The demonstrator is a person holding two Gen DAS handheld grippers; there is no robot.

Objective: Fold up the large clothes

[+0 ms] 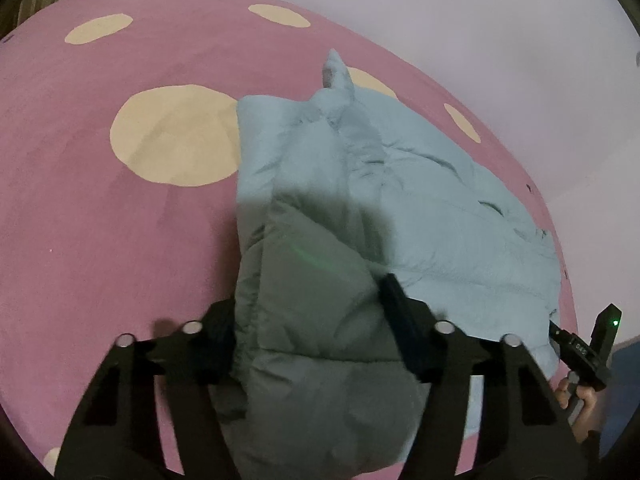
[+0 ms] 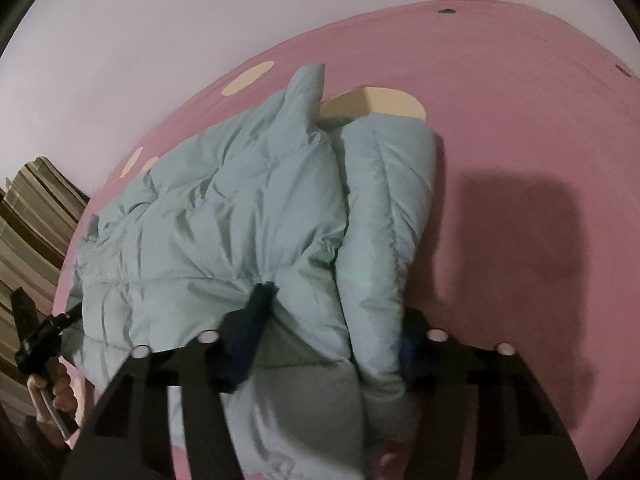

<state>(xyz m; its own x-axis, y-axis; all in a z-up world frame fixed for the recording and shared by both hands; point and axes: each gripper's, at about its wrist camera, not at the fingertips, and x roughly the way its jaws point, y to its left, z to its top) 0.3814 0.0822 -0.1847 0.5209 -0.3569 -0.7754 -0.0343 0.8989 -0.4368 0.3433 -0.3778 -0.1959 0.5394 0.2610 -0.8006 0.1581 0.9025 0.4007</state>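
A light blue puffer jacket lies on a pink rug, partly folded, one sleeve pointing away. My left gripper is shut on a thick fold of the jacket's near edge, which bulges between its fingers. In the right wrist view the jacket spreads to the left, with a folded panel on the right. My right gripper is shut on the bunched jacket edge. The right gripper also shows in the left wrist view, at the jacket's far right corner. The left gripper shows in the right wrist view.
The pink rug has cream dots and lies on a pale floor. A striped cloth hangs at the left of the right wrist view. The rug stretches to the right of the jacket.
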